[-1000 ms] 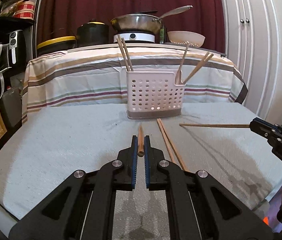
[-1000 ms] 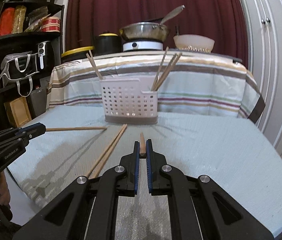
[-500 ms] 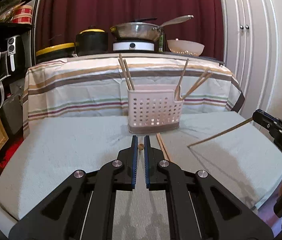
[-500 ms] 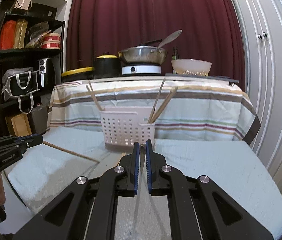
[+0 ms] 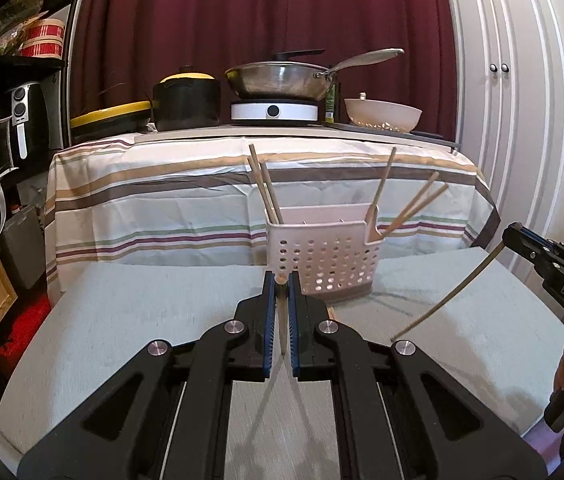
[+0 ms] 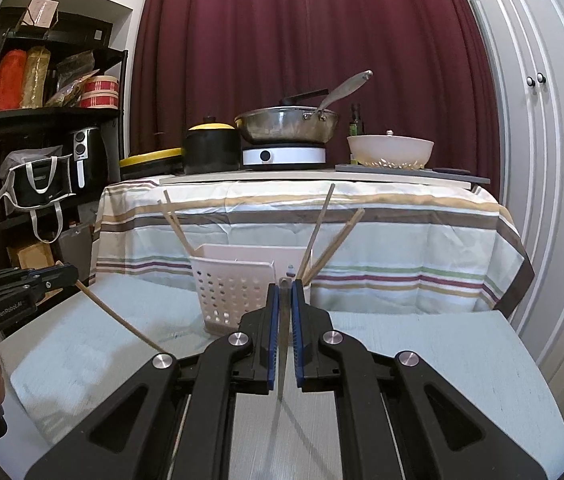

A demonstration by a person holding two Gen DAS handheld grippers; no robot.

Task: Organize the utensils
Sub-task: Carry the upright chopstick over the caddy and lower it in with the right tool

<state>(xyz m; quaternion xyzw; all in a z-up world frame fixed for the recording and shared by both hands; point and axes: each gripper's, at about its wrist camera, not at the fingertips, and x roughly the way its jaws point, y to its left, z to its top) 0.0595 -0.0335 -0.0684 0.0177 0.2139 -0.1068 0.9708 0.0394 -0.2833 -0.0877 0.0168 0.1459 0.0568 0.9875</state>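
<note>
A white perforated basket (image 5: pixel 321 264) (image 6: pixel 230 284) stands on the grey table with two chopsticks (image 5: pixel 266 192) leaning in its left end and three chopsticks (image 5: pixel 413 204) in its right end. My left gripper (image 5: pixel 280 280) (image 6: pixel 58 274) is shut on one wooden chopstick (image 5: pixel 282 320), held above the table in front of the basket, its free end sloping down. My right gripper (image 6: pixel 285 284) (image 5: pixel 511 238) is shut on another chopstick (image 6: pixel 283 340) (image 5: pixel 441 304), which also slopes down towards the cloth. Both are lifted off the table.
Behind the grey table (image 5: pixel 142 320) stands a striped-cloth table (image 5: pixel 162 200) bearing a black pot (image 5: pixel 186 100), a steel pan (image 5: pixel 282 80) on a hot plate and a white bowl (image 5: pixel 381 114). A dark shelf (image 6: pixel 42 140) is left, white cabinet doors (image 5: pixel 501 120) right.
Both grippers have risen from the table, each lifting its chopstick. The chopsticks lay flat on the cloth before and now hang tilted in the air. The basket sits lower in both views.
</note>
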